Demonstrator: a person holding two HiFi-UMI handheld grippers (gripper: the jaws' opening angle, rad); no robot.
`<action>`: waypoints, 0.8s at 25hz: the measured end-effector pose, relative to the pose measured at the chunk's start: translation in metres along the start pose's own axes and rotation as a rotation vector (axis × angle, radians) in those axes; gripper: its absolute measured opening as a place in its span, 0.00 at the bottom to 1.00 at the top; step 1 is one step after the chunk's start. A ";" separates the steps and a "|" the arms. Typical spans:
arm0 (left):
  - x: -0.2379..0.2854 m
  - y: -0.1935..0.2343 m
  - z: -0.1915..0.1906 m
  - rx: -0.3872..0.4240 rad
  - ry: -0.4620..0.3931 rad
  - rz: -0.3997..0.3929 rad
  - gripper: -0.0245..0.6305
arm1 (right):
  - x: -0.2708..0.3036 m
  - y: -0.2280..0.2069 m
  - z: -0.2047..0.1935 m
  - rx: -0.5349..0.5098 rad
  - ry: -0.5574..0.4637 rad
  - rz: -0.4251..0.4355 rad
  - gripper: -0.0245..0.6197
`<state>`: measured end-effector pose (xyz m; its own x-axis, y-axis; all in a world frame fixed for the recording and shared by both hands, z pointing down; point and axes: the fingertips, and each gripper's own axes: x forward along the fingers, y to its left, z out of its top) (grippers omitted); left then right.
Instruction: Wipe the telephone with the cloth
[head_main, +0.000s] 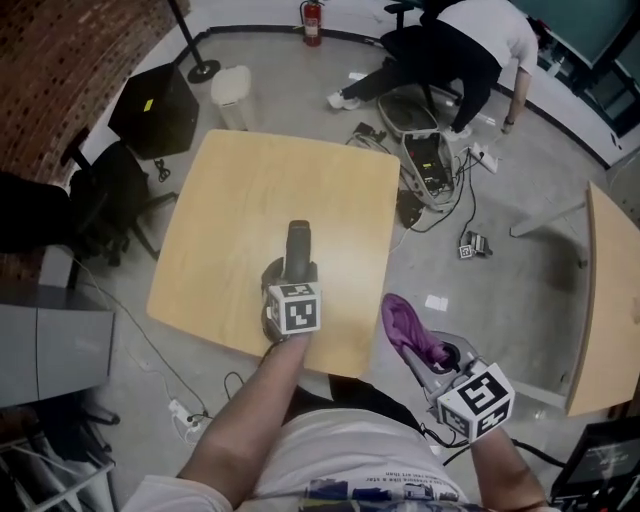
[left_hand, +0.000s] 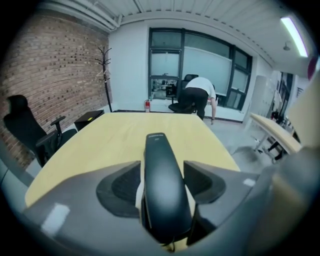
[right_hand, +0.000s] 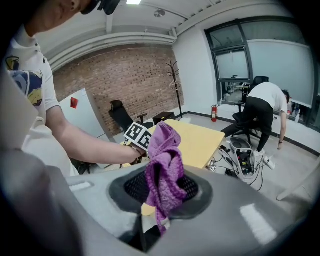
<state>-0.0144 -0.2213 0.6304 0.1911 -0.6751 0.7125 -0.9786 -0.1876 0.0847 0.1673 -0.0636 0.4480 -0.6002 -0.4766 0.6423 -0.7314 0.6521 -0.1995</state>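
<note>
Grey floor surrounds a pale wooden table (head_main: 230, 200), with a brick wall (left_hand: 55, 75) on one side and tall windows (left_hand: 200, 65) at the far end. Beyond the table's far edge a person (head_main: 455, 45) bends over an open case (head_main: 425, 150) with cables spilling round it. A fire extinguisher (head_main: 313, 22) stands by the wall, and a black chair (left_hand: 27, 132) waits near the bricks.

The left gripper (head_main: 291, 275) is angled down onto the table. Its jaws stand apart, and the near end of the black telephone (left_hand: 162, 185) sits between them. A thin gap shows on each side, so the pads are not pressing on it. The rest of the telephone reaches straight ahead of these jaws, lying along the table top.

The right gripper (head_main: 428, 352) hangs off the table's near corner, to the right of the left jaws and nearer the person holding it. Its jaws are clamped on the purple cloth (right_hand: 165, 170). The cloth bunches up between them and sticks out past their tips in a loose fold. Ahead of these jaws, to the left, are the left forearm (right_hand: 85, 145) and the left gripper's marker cube (right_hand: 137, 136).
</note>
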 end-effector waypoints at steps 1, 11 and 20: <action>0.003 0.001 0.000 -0.006 -0.004 0.011 0.45 | 0.001 -0.002 -0.001 -0.005 0.006 0.008 0.17; 0.005 0.006 -0.006 0.006 0.010 0.067 0.41 | -0.003 -0.019 0.002 -0.028 0.021 0.039 0.17; -0.008 0.004 0.000 0.066 -0.043 -0.001 0.42 | 0.004 -0.022 0.013 -0.057 0.008 0.035 0.17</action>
<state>-0.0202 -0.2168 0.6253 0.1968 -0.7047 0.6817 -0.9714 -0.2343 0.0383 0.1764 -0.0877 0.4454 -0.6223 -0.4481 0.6418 -0.6902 0.7009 -0.1798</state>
